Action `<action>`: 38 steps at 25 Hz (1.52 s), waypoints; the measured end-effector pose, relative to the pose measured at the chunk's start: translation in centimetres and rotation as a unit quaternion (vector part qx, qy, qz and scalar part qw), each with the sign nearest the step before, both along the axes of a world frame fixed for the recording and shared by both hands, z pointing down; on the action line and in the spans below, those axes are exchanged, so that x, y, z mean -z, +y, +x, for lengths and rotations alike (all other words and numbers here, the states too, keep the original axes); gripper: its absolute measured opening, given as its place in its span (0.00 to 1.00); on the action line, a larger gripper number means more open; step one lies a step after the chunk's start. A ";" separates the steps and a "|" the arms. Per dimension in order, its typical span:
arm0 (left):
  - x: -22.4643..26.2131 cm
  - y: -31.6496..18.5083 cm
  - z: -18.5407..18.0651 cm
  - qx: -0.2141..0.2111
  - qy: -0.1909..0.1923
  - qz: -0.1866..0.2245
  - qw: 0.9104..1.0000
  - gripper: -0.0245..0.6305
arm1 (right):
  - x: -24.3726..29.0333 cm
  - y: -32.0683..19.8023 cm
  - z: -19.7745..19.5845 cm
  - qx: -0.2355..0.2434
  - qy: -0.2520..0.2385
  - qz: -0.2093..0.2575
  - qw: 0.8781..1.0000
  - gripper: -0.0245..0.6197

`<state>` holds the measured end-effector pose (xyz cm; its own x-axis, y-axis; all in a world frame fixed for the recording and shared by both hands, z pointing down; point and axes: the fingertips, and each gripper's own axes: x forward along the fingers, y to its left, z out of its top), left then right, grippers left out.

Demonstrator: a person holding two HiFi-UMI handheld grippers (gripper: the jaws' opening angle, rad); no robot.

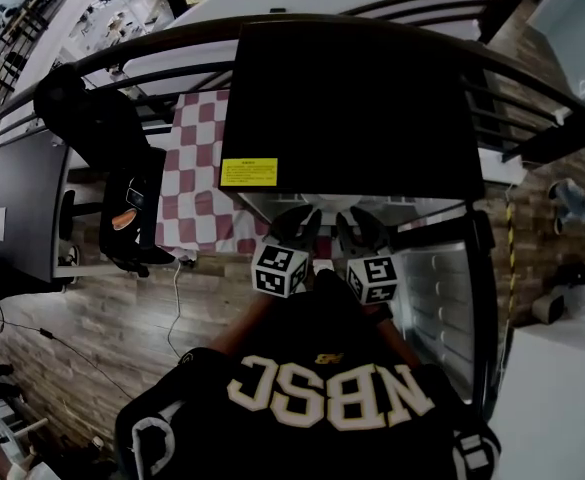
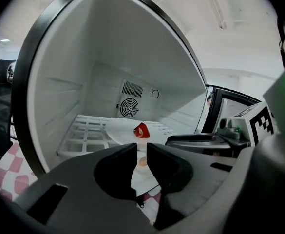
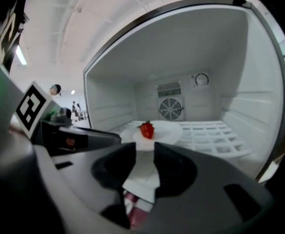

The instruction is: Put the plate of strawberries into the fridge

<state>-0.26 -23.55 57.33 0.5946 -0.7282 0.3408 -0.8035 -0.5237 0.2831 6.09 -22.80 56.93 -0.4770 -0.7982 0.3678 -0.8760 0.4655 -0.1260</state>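
Note:
A white plate [image 2: 120, 131] [image 3: 166, 132] with one red strawberry [image 2: 142, 130] [image 3: 146, 129] lies on the wire shelf [image 2: 84, 133] [image 3: 215, 133] inside the open fridge [image 1: 352, 98]. Both grippers hover side by side at the fridge mouth, pointing in at the plate. The left gripper [image 2: 142, 147] [image 1: 300, 226] has its jaws a narrow gap apart, just short of the plate's near rim, which the fingertips hide. The right gripper [image 3: 145, 147] [image 1: 364, 230] stands the same way. A white surface shows through each gap, and I see no pad pressing on it.
The fridge door [image 1: 442, 298] hangs open to the right. A fan grille [image 2: 129, 107] sits in the back wall. A red-and-white checked cloth [image 1: 197, 168] lies under and left of the fridge. A black chair [image 1: 102, 138] stands further left.

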 end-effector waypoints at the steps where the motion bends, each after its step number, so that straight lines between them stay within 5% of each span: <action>1: 0.0 -0.2 0.1 0.000 -0.001 0.000 1.000 0.15 | 0.1 -0.2 -0.1 0.002 0.002 0.001 1.000 0.24; 21: 0.1 -4.1 0.9 0.007 -0.020 -0.015 1.000 0.15 | 0.2 -4.9 0.1 0.024 0.006 0.000 1.000 0.22; 38: 2.7 -2.6 0.6 0.010 0.034 0.006 0.999 0.14 | 2.5 -3.1 0.3 0.003 -0.023 0.021 1.000 0.20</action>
